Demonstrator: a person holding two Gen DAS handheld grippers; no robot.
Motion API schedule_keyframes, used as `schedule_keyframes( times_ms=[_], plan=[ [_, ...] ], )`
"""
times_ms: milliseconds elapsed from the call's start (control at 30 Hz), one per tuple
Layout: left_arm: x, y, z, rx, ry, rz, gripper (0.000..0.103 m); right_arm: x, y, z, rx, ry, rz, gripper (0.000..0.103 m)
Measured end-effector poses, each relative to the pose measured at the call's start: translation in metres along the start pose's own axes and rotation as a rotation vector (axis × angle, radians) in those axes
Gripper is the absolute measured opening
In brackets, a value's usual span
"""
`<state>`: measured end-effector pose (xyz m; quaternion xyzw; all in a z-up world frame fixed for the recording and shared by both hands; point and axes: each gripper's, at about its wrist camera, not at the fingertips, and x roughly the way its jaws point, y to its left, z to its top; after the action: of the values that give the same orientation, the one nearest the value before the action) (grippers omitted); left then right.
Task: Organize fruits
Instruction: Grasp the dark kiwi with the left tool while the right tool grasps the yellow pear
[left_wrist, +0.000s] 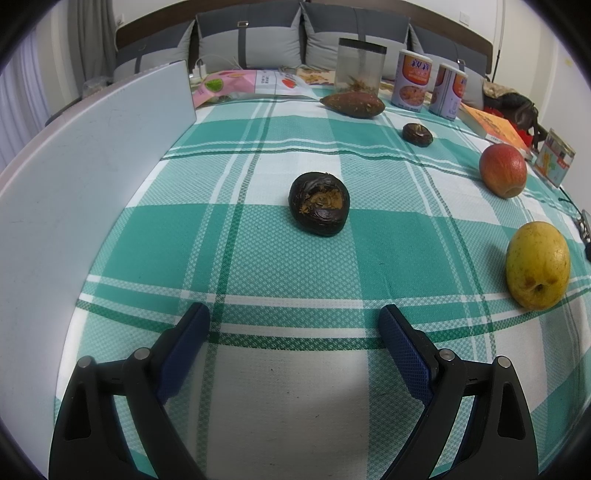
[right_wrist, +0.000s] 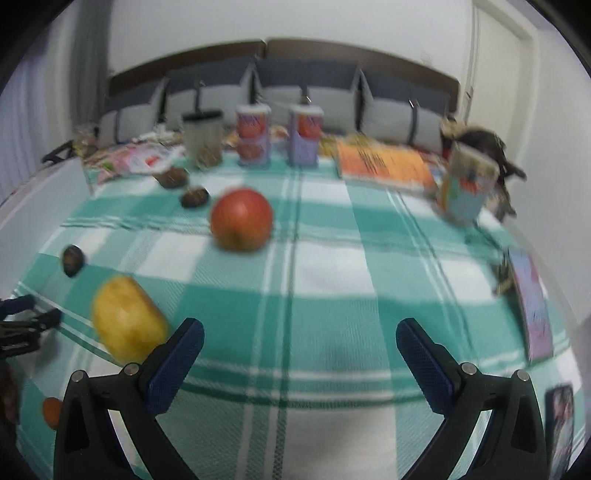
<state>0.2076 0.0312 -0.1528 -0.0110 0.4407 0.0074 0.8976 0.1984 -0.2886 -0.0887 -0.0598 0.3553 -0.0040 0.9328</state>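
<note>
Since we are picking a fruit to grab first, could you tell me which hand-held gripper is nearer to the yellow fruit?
Right. The right hand-held gripper has the yellow fruit just beside its left finger; the left hand-held gripper sits farther off, with the fruit well to its right.

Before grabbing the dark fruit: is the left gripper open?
Open: the left gripper shows a wide gap between its fingers, nothing held, dark fruit ahead.

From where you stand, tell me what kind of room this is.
Probably a living room at home: a sofa with grey cushions runs behind a table under a green plaid cloth, with snack canisters and a red apple set out.
</note>
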Motion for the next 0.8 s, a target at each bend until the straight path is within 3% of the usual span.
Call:
schedule_keyframes(
  times_ms=[233, 533, 800],
  plan=[
    [0.001, 0.0, 0.0, -0.001, 0.0, -0.002, 0.094, -0.019, 0.007, 0.002, -0.045, -0.032, 0.04, 0.103],
    [0.001, 0.0, 0.0, -0.002, -0.001, -0.002, 0.094, -0.03, 0.01, 0.003, -0.112, -0.085, 0.023, 0.103],
    [0.001, 0.0, 0.0, -0.002, -0.001, -0.002, 0.095, -0.028, 0.013, 0.001, -0.111, -0.081, 0.09, 0.103]
  ],
)
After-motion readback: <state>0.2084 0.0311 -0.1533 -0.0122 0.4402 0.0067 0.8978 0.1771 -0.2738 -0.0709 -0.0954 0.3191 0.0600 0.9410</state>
